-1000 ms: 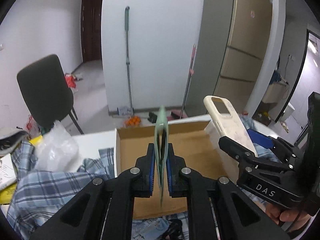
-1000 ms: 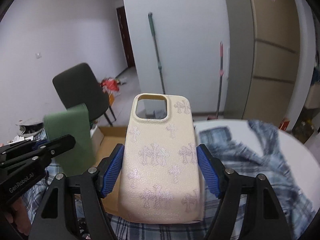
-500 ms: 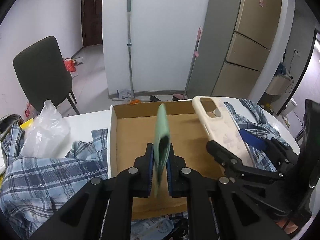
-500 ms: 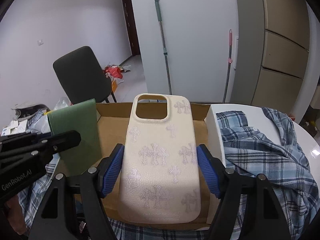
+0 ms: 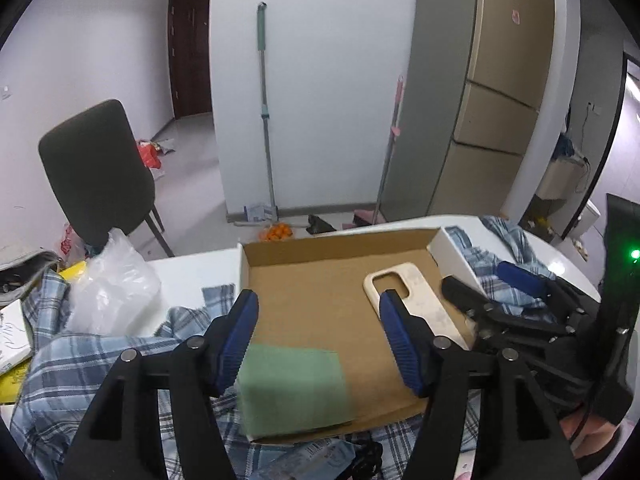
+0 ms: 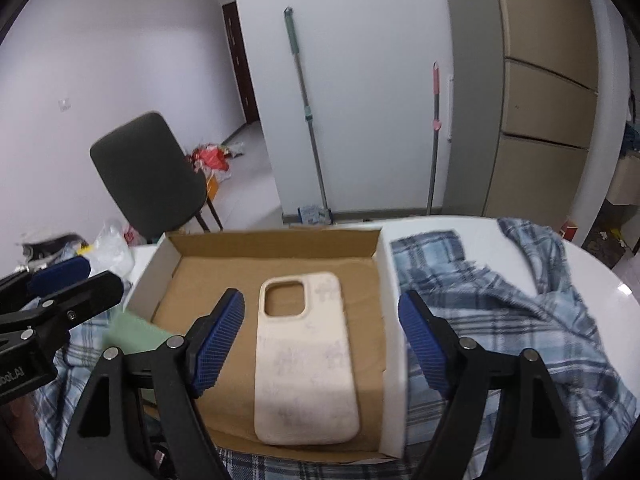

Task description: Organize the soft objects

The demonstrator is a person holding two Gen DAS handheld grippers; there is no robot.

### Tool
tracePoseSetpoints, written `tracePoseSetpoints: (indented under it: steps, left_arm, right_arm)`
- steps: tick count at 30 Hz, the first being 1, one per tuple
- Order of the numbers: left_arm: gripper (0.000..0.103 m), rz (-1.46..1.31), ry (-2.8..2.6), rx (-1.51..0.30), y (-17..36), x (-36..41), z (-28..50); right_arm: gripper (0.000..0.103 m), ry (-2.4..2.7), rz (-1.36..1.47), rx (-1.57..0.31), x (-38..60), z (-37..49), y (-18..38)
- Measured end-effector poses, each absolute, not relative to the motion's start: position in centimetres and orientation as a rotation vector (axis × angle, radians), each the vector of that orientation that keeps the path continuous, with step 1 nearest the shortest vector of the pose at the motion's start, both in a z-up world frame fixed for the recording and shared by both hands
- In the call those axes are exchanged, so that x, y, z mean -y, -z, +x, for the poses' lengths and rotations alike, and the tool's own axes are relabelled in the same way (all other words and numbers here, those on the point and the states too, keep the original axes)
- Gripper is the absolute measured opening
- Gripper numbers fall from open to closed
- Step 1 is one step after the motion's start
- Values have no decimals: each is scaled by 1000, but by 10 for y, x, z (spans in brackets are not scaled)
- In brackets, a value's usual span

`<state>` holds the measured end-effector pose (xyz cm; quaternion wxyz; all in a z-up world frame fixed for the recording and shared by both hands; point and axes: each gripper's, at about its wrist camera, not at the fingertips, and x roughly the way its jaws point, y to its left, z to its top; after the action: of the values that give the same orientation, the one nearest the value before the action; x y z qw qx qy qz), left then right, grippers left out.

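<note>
Both grippers' jaws opening, fingers released: left gripper [image 5: 318,344] above flat green soft pad [image 5: 294,390], right gripper [image 6: 320,344] above cream phone case [image 6: 306,360]. Both lie in shallow cardboard box [image 6: 276,242] on bench.

The right hand-held gripper [image 6: 320,336] hangs over a shallow cardboard box [image 6: 276,246], its jaws opening. A cream phone case [image 6: 306,364] lies flat on the box floor between them, touching neither pad. A plaid shirt [image 6: 516,320] sprawls over the white tabletop [image 6: 592,280] beside the box.
</note>
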<state>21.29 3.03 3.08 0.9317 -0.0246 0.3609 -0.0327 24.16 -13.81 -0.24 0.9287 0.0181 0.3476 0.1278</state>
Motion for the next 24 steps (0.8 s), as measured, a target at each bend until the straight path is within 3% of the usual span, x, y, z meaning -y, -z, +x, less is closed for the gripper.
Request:
tracePoseSetpoints:
  steps: [5, 7, 11, 14, 17, 24]
  left_arm:
    - [65, -69, 87, -648, -67, -34, 192]
    - [69, -74, 87, -590, -86, -35, 178]
    - [85, -42, 70, -481, -119, -28, 144]
    - [88, -14, 49, -394, -137, -21, 113]
    - [103, -7, 39, -332, -145, -16, 84]
    - [103, 17, 22, -235, -142, -4, 27]
  right_arm:
    - [79, -263, 60, -639, 153, 227, -37]
    - [86, -264, 60, -595, 158, 216, -58]
    - [91, -254, 29, -491, 165, 185, -100]
    - [94, -258, 20, -429, 172, 158, -120]
    - [94, -224, 20, -367, 180, 131, -133]
    - [97, -205, -24, -297, 188, 84, -133]
